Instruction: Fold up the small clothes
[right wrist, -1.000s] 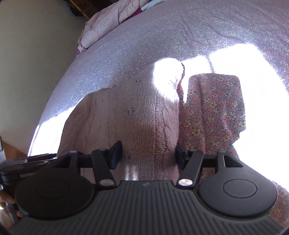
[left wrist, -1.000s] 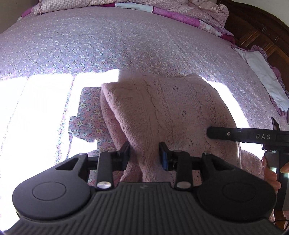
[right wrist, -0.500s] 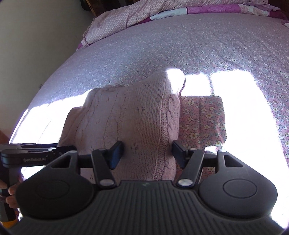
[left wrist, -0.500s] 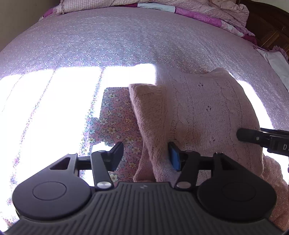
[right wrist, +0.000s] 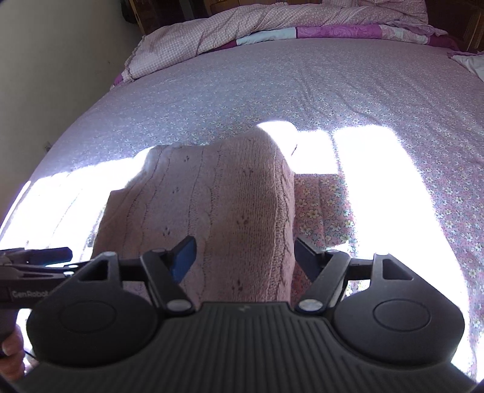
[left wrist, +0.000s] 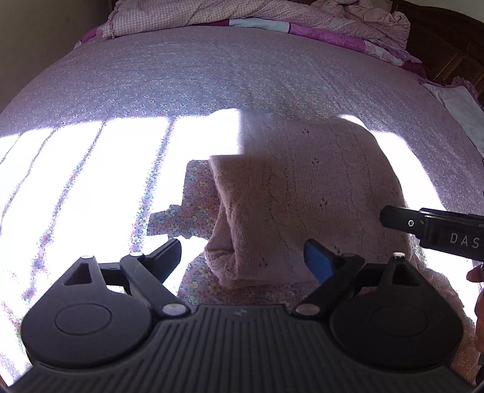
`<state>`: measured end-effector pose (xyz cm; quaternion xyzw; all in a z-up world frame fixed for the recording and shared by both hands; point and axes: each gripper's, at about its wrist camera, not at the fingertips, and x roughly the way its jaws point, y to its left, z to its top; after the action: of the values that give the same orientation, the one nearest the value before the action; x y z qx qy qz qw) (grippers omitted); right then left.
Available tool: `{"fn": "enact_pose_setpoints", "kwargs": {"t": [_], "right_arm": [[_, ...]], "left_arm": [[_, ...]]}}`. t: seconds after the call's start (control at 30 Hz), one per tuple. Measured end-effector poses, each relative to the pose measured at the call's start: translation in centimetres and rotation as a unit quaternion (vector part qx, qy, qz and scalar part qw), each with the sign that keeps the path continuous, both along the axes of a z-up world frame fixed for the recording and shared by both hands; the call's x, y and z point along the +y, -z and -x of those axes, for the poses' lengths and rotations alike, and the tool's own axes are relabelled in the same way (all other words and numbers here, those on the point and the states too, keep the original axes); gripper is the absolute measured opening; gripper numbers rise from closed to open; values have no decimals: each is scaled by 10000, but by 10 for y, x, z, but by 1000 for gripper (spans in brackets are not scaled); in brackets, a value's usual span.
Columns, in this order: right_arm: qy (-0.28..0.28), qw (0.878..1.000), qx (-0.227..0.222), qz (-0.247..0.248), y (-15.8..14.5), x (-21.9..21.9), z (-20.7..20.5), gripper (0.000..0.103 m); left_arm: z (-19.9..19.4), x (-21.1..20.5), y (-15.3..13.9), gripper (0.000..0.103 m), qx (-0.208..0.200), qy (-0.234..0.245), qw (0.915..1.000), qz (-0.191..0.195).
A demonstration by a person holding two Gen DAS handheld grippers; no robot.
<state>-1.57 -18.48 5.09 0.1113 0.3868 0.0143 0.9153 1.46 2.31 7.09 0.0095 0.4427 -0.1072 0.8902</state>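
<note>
Sweater [left wrist: 305, 193], a pink cable-knit one, lies folded on the bed [left wrist: 211, 78], partly over a flowered cloth [left wrist: 196, 199] that sticks out from under its left edge in the left wrist view. In the right wrist view the sweater [right wrist: 217, 205] fills the middle, and the cloth [right wrist: 326, 208] shows just beside its right edge. The left gripper [left wrist: 242, 257] is spread wide and pinches nothing; the near folded corner of the sweater sits between its fingers without visibly touching either, and the blue pad of one finger [left wrist: 317, 263] faces inward. The right gripper [right wrist: 245, 254] is also spread, with the sweater between its fingers; whether they touch the knit cannot be told. The right gripper's dark body [left wrist: 435, 229] reaches in from the right of the left wrist view over the sweater's edge, and the left gripper's body [right wrist: 33, 260] shows at the left of the right wrist view. Bright patches of sunlight fall across the flowered sheet on both sides of the clothes. A crumpled quilt [right wrist: 242, 27] lies along the far end of the bed.
</note>
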Motion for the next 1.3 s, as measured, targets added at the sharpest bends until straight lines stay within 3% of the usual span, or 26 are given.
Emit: {"fn": "enact_pose_setpoints", "kwargs": {"t": [0.57, 1.3], "right_arm": [[170, 9998, 111, 67, 19, 21, 37, 73], [289, 9990, 347, 49, 46, 20, 38, 74]], "left_arm": [[44, -15, 25, 95, 127, -261, 9993, -238], [51, -34, 47, 95, 210, -395, 9971, -621]]}}
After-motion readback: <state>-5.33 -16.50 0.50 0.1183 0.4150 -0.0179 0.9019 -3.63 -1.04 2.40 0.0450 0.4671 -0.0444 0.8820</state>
